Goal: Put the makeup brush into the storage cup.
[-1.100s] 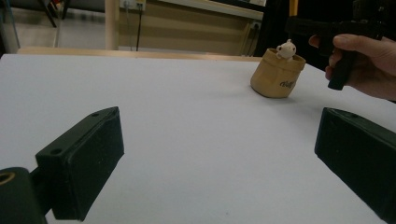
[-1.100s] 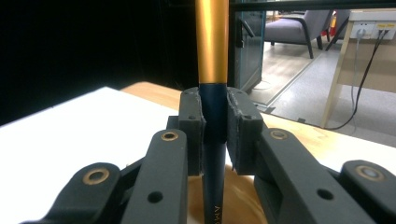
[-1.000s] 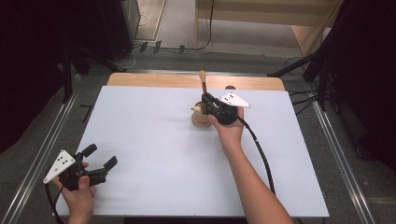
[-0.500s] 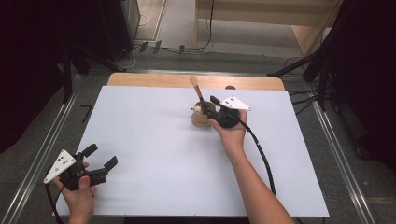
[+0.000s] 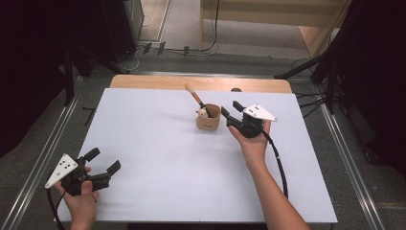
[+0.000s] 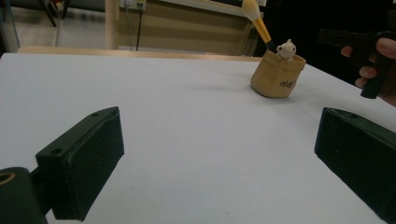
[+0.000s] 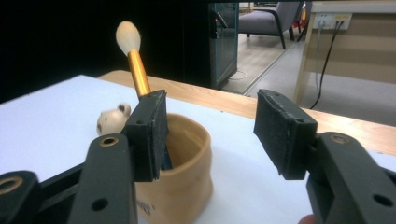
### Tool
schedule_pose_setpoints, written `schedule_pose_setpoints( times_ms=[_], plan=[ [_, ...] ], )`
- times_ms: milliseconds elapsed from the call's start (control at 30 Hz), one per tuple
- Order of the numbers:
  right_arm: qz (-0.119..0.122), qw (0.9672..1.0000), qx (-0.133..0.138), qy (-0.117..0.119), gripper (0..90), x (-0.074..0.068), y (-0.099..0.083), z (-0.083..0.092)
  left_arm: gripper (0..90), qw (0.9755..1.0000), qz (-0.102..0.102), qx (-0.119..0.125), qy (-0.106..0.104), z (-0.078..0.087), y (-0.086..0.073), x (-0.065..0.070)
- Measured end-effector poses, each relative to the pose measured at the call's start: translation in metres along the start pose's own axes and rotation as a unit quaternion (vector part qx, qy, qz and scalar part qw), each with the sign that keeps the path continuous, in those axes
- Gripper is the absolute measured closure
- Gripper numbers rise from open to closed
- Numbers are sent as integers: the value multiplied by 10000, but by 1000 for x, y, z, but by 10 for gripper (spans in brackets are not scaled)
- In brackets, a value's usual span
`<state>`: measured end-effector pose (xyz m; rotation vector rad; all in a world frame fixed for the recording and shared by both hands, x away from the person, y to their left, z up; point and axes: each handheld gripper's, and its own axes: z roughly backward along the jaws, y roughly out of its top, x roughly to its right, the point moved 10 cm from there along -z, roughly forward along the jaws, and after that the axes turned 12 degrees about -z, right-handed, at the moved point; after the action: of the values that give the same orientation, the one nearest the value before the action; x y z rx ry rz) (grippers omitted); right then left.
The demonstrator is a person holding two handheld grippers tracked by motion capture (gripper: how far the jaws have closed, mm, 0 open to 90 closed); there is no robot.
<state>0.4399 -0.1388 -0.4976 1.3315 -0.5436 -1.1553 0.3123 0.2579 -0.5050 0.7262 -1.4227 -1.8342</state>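
**Two grippers, one brush in a cup**

One makeup brush [image 5: 194,95] stands in a small tan cup [image 5: 209,120] near the far edge of the white table [image 5: 158,158]. The brush leans: its fluffy tip points up and away to the left, and its dark handle end sits down inside the cup. A tiny toy bear [image 5: 203,113] peeks over the rim.

The right gripper [image 5: 230,111] is just beside the cup, on its right side. Its jaws have just been opening and nothing is between them. In the right gripper view the brush [image 7: 133,58] rises behind the left jaw, so I think it is let go (the jaw hides the handle a bit).

The left gripper [image 5: 103,161] is well apart, at the near left corner, jaws wide and empty. So the right hand is much nearer to the brush.
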Motion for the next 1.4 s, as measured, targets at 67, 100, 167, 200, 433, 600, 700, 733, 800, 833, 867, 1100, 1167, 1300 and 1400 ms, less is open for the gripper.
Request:
schedule_pose_setpoints(
  times_ms=[67, 100, 167, 200, 433, 600, 700, 733, 800, 833, 867, 1100, 1167, 1300, 1400],
  plan=[
    [39, 10000, -45, -8, 421, 2, -1, 8, 18, 10000, 2, 2, 0, 0, 0, 0],
    [22, 10000, -41, 15, 415, 3, -2, 12, 18, 10000, -3, 2, 5, 0, 0, 0],
    [-40, 10000, -39, 68, 396, 5, -2, 20, 18, 10000, -1, 10, 7, 0, 0, 0],
    [-29, 9999, -102, 79, 395, 6, -4, 24, 18, 10000, 1, 12, 6, 0, 1, 1],
    [-70, 9992, -340, 211, 255, 3, -13, 51, 18, 10000, -27, -15, -1, -1, 0, 2],
    [-41, 9983, -526, 246, 60, 3, -22, 64, 18, 10000, -32, -17, -4, -1, 0, 2],
    [-90, 9978, -567, 319, 0, 4, -25, 72, 18, 10000, -29, -10, -6, -1, 0, 2],
    [-124, 9976, -588, 349, 0, 4, -26, 75, 18, 10000, -30, -9, -2, -1, 1, 2],
    [-130, 9976, -605, 307, 0, 7, -27, 79, 18, 10000, -31, -9, -2, 0, 1, 2],
    [-152, 9976, -601, 306, 0, 7, -28, 81, 18, 10000, -28, -6, 2, 0, 1, 1],
    [-164, 9976, -606, 300, 0, 9, -29, 83, 18, 10000, -25, -5, 5, 0, 1, 1],
    [-233, 9972, -680, 212, 0, 19, -38, 98, 18, 10000, -26, 3, 11, 0, 1, 1],
    [-272, 9972, -665, 201, 0, 22, -41, 102, 18, 10000, -33, -2, 11, 0, 1, 2],
    [-318, 9973, -640, 171, 0, 29, -44, 113, 18, 10000, -31, 2, 10, -1, 1, 2],
    [-362, 9972, -637, 125, 0, 34, -47, 121, 18, 10000, -19, 10, 6, 0, 2, 3]
  ],
)
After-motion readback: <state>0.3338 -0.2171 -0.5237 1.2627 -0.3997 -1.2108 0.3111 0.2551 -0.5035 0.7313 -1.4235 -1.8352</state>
